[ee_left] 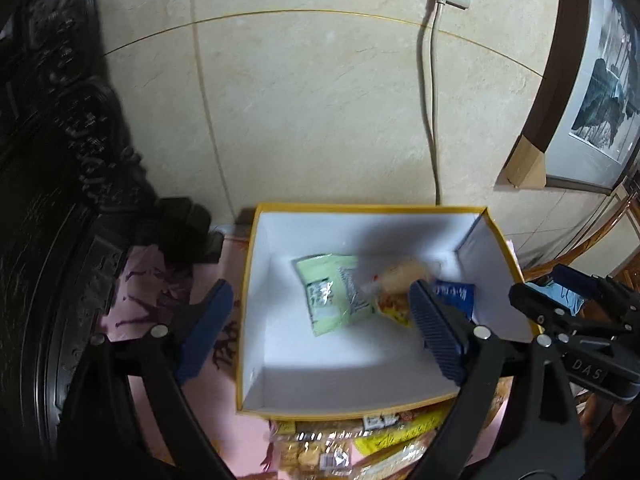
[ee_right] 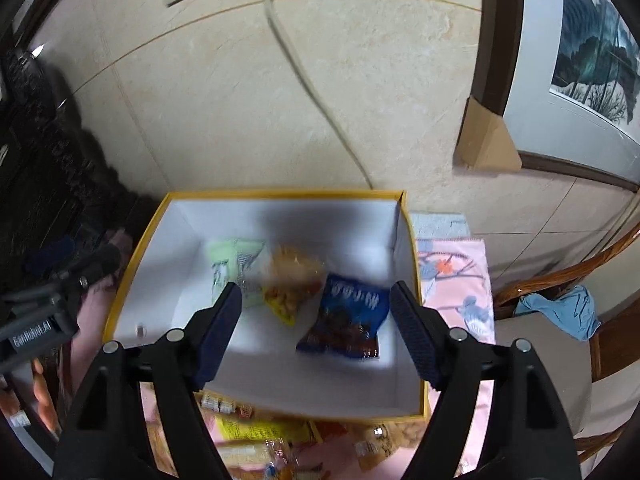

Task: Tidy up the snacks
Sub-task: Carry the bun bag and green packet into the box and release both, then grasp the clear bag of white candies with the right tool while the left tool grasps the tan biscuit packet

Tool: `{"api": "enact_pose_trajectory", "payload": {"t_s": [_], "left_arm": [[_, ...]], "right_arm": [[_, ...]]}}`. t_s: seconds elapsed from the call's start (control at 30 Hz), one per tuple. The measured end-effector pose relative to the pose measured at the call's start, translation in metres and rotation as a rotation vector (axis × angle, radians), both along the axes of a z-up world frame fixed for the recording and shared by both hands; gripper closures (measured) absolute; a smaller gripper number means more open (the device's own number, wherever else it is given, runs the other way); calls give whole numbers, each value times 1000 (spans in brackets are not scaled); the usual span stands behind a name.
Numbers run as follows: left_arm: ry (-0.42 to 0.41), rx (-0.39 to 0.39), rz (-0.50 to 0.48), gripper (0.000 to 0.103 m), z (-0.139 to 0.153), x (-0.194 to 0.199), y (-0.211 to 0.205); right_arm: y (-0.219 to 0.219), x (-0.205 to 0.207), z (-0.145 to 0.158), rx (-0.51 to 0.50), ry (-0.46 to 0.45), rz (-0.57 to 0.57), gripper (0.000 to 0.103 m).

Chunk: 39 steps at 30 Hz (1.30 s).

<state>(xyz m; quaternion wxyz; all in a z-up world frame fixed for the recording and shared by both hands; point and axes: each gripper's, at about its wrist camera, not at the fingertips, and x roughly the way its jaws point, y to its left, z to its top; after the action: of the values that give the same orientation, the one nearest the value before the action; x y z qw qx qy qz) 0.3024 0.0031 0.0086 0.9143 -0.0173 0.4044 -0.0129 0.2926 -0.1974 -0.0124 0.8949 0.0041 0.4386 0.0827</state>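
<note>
A yellow-edged box with a white inside (ee_left: 256,320) (ee_right: 404,240) stands on a pink cloth. In it lie a light green packet (ee_left: 332,292) (ee_right: 236,264), a yellow-orange snack packet (ee_left: 394,288) (ee_right: 292,284) and a blue packet (ee_left: 456,294) (ee_right: 348,324). My left gripper (ee_left: 320,320) is open and empty above the box. My right gripper (ee_right: 316,320) is open and empty above the box, over the blue packet. More yellow and orange snack packets (ee_left: 360,440) (ee_right: 256,436) lie in front of the box.
A tiled wall with a socket and cable (ee_left: 430,80) is behind the box. Dark carved furniture (ee_left: 60,160) stands left. A framed picture (ee_right: 580,60) leans at right, beside a wooden chair (ee_right: 560,292) with a blue cloth.
</note>
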Motion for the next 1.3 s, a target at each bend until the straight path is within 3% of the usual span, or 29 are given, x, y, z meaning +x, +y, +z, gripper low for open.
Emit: {"api": "enact_pose_trajectory", "payload": {"t_s": [0.13,0.27,0.4,0.5,0.63,0.8,0.87,1.0,1.17,1.3], "left_arm": [[-9,29,5,7,-8,-46,6],[6,9,43,6,-33,-101,13],[60,-48,62,6,-69,-157,8],[127,-100,34,6,-94,-194,-1],[168,-83,-64,6,-108,-230,-19],[146,-48,-114,6,-102,-241,-29],[141,-41,-103,6,-102,-242,-28],[165,-56,-50,6,-109,-237,-16],[176,-54,-11,6,-115,-234,-2],[176,-53,33,6,-117,-229,15]], "right_arm": [[-19,-34,-6,-53,45,71,26],[-61,-84,-27,-89,122,91,26],[-100,-138,-68,-129,206,58,26],[-124,-171,-104,-151,237,-31,26],[-146,-177,-127,-75,271,-104,26],[-154,-163,-150,-37,306,-95,25],[-150,-161,-159,-1,316,-101,20],[-124,-170,-160,6,299,-49,20],[-84,-191,-154,0,228,15,44],[-59,-196,-152,-19,240,55,45]]}}
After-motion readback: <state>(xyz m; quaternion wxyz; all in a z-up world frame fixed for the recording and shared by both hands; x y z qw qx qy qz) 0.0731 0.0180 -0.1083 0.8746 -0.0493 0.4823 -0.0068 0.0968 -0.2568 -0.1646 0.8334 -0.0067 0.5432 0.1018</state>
